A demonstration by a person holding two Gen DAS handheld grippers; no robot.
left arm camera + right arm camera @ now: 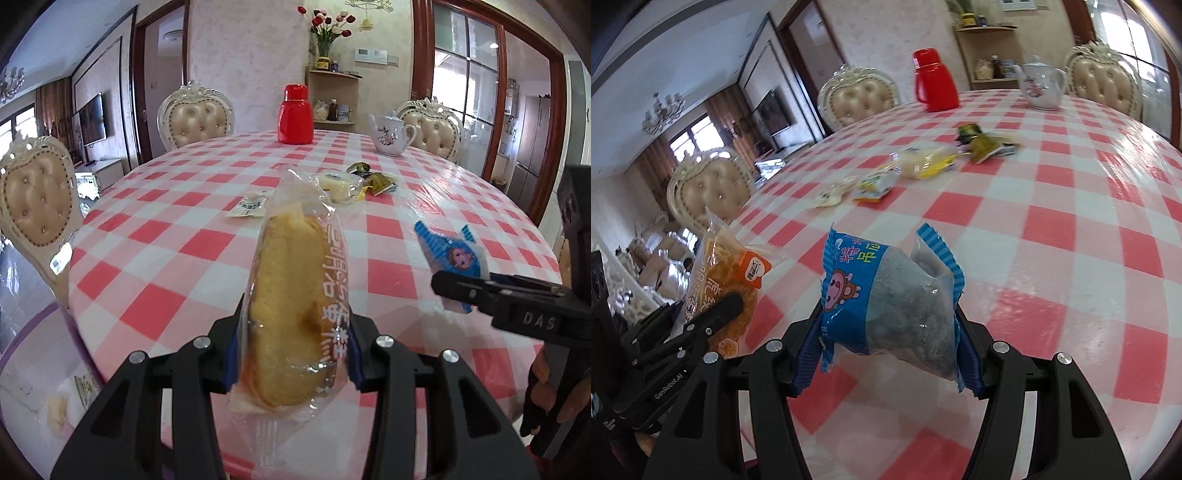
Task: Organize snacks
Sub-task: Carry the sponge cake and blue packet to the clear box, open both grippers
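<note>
Above the checkered table (166,236), both claws tilt downward, each gripping a snack.

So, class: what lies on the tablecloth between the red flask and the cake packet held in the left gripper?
In the left wrist view, a small pale wrapped snack lies between the red flask and the cake packet; the rest is bare checked tablecloth.

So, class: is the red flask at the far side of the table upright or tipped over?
Upright: the red flask stands on its base on the checked table, cap on top.
</note>
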